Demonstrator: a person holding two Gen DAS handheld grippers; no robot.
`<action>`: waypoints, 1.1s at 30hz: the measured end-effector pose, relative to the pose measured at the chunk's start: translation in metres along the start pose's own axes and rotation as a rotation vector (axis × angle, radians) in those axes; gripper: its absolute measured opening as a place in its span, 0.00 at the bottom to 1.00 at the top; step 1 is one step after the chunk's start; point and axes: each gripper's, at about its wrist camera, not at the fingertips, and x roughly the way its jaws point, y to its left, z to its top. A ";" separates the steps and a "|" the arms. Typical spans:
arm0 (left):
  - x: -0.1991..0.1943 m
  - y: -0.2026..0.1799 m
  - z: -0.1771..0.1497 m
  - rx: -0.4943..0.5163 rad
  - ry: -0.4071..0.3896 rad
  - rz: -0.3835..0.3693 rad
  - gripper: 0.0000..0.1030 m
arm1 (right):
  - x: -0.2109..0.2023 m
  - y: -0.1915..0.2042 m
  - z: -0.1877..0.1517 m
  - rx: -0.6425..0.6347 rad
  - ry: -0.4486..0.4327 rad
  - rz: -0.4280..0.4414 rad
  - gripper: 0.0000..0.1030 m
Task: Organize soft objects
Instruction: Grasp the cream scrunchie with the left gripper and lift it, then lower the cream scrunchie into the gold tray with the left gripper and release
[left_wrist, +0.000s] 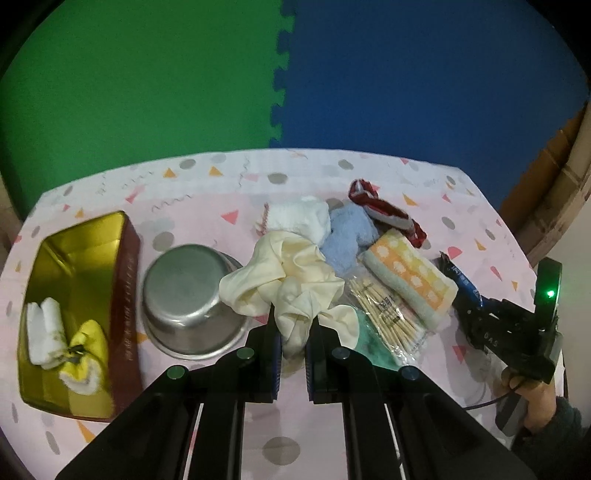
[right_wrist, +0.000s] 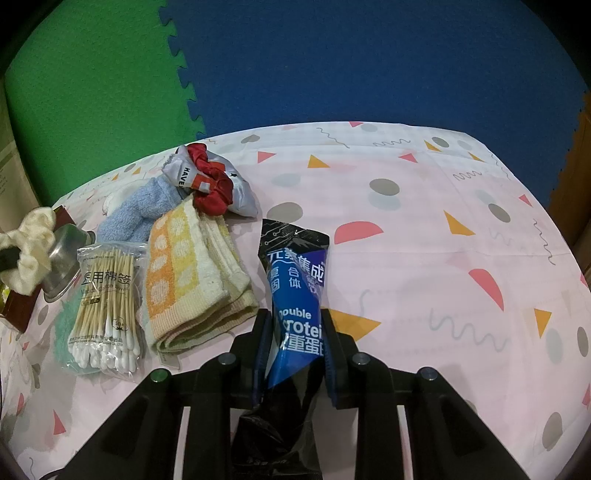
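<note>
**Scrunchie and sachet, one in each claw**

Details first that stay unclear: the green fluffy thing (right_wrist: 64, 317) lies mostly hidden under the cotton swab bag (right_wrist: 107, 306), so what it is cannot be told. In the right wrist view the steel bowl (right_wrist: 61, 266) is half covered and the tin is cut off at the frame's edge. The white cloth (left_wrist: 295, 219) beyond the bowl shows only in the left wrist view.

Left gripper (left_wrist: 293, 325) is clenched on the cream scrunchie (left_wrist: 284, 280), pinching its lower folds just right of the steel bowl (left_wrist: 188, 299). Right gripper (right_wrist: 295, 332) is clamped on a blue protein sachet (right_wrist: 295, 288), well right of the bowl; the sachet's top points away, its dark end trailing back between the fingers.

Left of the bowl stands the gold tin (left_wrist: 74, 236), holding a rolled white cloth (left_wrist: 44, 332) and a yellow cloth (left_wrist: 88, 354). Right of the bowl lie a blue fluffy sock (right_wrist: 136, 214), an orange checked towel (right_wrist: 188, 273) and a red scrunchie (right_wrist: 207, 184) on a grey packet (right_wrist: 240, 199).
</note>
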 end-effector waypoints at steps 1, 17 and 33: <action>-0.003 0.003 0.001 -0.002 -0.005 0.006 0.08 | 0.000 0.000 0.000 0.001 0.000 0.001 0.26; -0.027 0.108 0.011 -0.110 -0.040 0.240 0.08 | 0.000 0.001 0.000 -0.005 0.000 -0.008 0.26; 0.019 0.212 0.015 -0.224 0.057 0.361 0.09 | 0.001 0.005 0.000 -0.025 0.003 -0.035 0.26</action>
